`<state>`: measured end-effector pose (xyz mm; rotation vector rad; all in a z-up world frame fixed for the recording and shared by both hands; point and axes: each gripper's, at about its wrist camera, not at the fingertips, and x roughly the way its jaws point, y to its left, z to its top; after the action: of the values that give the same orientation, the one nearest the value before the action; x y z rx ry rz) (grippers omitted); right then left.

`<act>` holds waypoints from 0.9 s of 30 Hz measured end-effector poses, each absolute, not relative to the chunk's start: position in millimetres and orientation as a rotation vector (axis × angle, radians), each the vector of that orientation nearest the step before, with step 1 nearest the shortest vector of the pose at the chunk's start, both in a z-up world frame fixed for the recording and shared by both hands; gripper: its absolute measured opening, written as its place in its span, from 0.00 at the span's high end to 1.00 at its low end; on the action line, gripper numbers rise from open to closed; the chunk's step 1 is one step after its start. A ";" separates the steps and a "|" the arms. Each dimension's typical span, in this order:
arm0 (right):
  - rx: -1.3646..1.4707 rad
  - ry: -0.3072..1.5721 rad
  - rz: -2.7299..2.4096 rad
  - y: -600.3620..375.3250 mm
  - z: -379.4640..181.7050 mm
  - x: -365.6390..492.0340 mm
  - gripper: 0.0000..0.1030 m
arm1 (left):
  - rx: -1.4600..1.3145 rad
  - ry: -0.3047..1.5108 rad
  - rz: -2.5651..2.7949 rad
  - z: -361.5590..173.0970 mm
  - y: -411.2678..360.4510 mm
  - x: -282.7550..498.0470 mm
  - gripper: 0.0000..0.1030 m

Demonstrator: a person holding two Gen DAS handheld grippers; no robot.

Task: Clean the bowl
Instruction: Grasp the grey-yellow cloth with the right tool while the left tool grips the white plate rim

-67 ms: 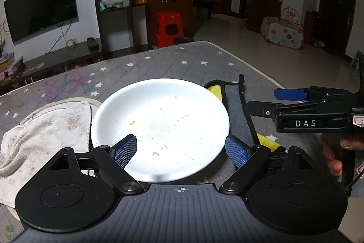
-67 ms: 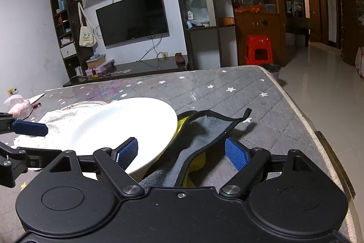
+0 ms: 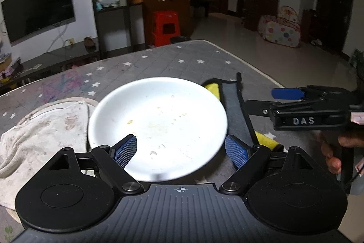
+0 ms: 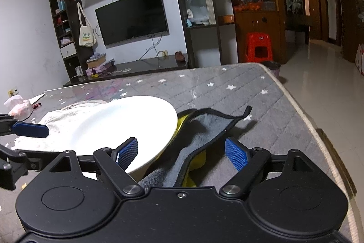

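Bowl: white, shallow, food specks inside; rests on the star-print counter, unmoved since before.
Left claw: spread wide over the bowl's near rim, unchanged.
Right claw: agape above grey-yellow cloth, unchanged.

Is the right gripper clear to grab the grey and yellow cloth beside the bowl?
Probably yes. The right gripper is open and the cloth lies straight ahead between its fingers, uncovered. Only the bowl rim overlaps the cloth's left edge.

Bowl hemmed: stained cloth left, gray towel right; far tabletop free.
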<state>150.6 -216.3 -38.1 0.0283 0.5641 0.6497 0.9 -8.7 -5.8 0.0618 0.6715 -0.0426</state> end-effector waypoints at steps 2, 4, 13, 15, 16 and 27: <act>0.026 0.583 0.645 -216.1 -39.7 150.9 0.16 | 0.096 0.685 -0.075 -9.9 -14.9 1.5 0.17; 0.030 0.612 0.644 -215.3 -42.6 150.1 0.16 | 0.130 0.699 -0.108 -14.1 -21.2 2.1 0.18; 0.096 0.740 0.679 -213.6 -67.2 170.2 0.36 | 0.235 0.739 -0.235 -39.2 -35.3 18.0 0.40; 0.109 0.758 0.681 -213.4 -71.6 174.7 0.42 | 0.262 0.746 -0.245 -44.8 -33.9 22.8 0.46; 0.113 0.765 0.684 -213.1 -73.2 176.1 0.46 | 0.281 0.749 -0.242 -47.5 -33.2 25.1 0.47; 0.098 0.786 0.725 -202.3 -83.0 188.5 0.79 | 0.328 0.789 -0.291 -65.5 -31.0 63.7 0.68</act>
<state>188.5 -202.3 -83.0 0.0977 0.7857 0.7245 63.7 -31.0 -65.5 0.3284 0.7893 -0.2911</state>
